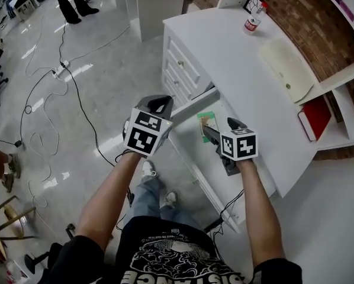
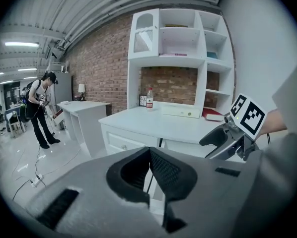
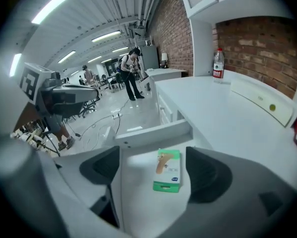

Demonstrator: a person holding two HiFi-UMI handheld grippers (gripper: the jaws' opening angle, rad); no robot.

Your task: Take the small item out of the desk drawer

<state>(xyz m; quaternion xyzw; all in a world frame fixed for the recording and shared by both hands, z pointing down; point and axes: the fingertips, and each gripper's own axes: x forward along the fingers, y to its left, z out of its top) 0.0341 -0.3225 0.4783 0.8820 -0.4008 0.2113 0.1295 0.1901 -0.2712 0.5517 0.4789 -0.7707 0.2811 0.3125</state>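
The desk drawer (image 1: 192,107) stands pulled out from the white desk (image 1: 236,58). On its floor lies a small green and white box (image 1: 206,125), flat. In the right gripper view the box (image 3: 168,170) lies between my right gripper's (image 3: 153,168) wide-open jaws, and the pads do not touch it; beyond it is the drawer front (image 3: 153,133). From the head view the right gripper (image 1: 208,130) hovers over the drawer. My left gripper (image 1: 159,104) is off the drawer's front left corner; its jaws (image 2: 149,155) are shut with nothing between them.
On the desk top stand a water bottle (image 1: 253,19) and a cream-coloured flat case (image 1: 286,70); a red book (image 1: 314,117) lies on the shelf at right. Cables (image 1: 47,99) run across the glossy floor at left. A person (image 2: 41,108) stands further back in the room.
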